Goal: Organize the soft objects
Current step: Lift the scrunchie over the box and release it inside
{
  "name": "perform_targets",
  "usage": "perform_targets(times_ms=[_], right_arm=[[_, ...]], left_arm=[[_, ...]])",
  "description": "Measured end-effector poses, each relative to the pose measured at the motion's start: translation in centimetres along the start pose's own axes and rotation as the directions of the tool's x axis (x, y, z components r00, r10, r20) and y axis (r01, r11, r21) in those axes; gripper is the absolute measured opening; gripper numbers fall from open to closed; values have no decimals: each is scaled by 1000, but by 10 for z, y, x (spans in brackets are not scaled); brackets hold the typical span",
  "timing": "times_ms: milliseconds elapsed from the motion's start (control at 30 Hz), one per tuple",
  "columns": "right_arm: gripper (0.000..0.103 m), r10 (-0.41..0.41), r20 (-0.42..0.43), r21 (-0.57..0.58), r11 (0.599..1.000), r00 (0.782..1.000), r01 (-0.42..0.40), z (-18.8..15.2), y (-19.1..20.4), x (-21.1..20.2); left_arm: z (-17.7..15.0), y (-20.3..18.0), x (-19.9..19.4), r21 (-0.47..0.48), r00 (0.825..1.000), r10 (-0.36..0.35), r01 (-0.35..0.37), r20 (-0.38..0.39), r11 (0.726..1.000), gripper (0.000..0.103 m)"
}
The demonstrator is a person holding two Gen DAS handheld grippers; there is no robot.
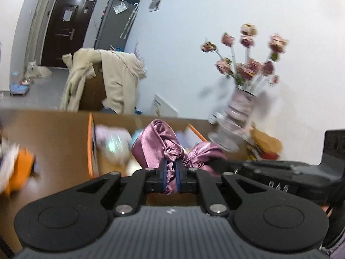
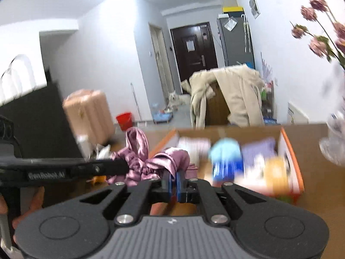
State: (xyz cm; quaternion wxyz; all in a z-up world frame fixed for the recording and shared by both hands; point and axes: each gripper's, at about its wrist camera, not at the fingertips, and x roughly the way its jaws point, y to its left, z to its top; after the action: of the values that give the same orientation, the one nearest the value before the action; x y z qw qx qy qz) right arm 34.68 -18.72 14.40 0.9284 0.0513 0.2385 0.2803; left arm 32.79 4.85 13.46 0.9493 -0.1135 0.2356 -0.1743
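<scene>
Left claw (image 1: 171,168) nearest, jaws clamped tight on ruffled edge of pink satin cloth (image 1: 155,144). Right claw (image 2: 173,178) pinched closed on another fold of same cloth (image 2: 172,159). Cloth shiny mauve, bunched, elastic-gathered hem, stretched between both claws, lifted above brown table (image 1: 58,129). Orange-rimmed cardboard box (image 2: 291,151) just behind cloth, holding blurred soft items: light blue, lilac, yellow. Vase of pink flowers (image 1: 239,108) on table by white wall. Beige coat over chair (image 1: 116,79), dark door (image 1: 66,28) behind.
</scene>
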Motion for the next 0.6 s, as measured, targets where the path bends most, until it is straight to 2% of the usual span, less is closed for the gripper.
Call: perform_targets(times_ms=[67, 133, 200, 267, 333, 433, 467, 533, 567, 600], right_arm=[[5, 14, -33, -4, 1000, 999, -14, 28, -11, 39], [5, 12, -96, 3, 1000, 995, -12, 41, -24, 85], [5, -2, -180, 8, 1000, 984, 3, 39, -37, 132], [5, -28, -266, 23, 999, 964, 35, 28, -49, 174], [5, -89, -318, 10, 995, 944, 98, 14, -54, 200], [7, -119, -335, -11, 992, 935, 122, 2, -53, 216], [11, -128, -328, -18, 991, 936, 130, 1, -52, 218], [12, -143, -319, -22, 989, 937, 144, 1, -51, 218], [17, -142, -319, -23, 990, 937, 142, 3, -51, 216], [21, -134, -320, -25, 991, 938, 133, 3, -50, 213]], left_arm=[[22, 16, 35, 17, 998, 45, -45, -32, 999, 8], [29, 37, 74, 18, 991, 107, -106, -84, 994, 8], [25, 52, 112, 33, 975, 148, -144, -163, 989, 9], [15, 63, 143, 67, 950, 199, -189, -241, 980, 11], [7, 67, 159, 111, 933, 249, -228, -261, 967, 11], [1, 68, 165, 148, 935, 255, -223, -248, 963, 13], [1, 68, 165, 151, 937, 252, -221, -242, 964, 14], [-1, 65, 160, 147, 945, 237, -208, -225, 967, 32], [0, 62, 153, 151, 951, 220, -190, -219, 970, 38], [1, 62, 150, 153, 953, 222, -192, -207, 969, 50]])
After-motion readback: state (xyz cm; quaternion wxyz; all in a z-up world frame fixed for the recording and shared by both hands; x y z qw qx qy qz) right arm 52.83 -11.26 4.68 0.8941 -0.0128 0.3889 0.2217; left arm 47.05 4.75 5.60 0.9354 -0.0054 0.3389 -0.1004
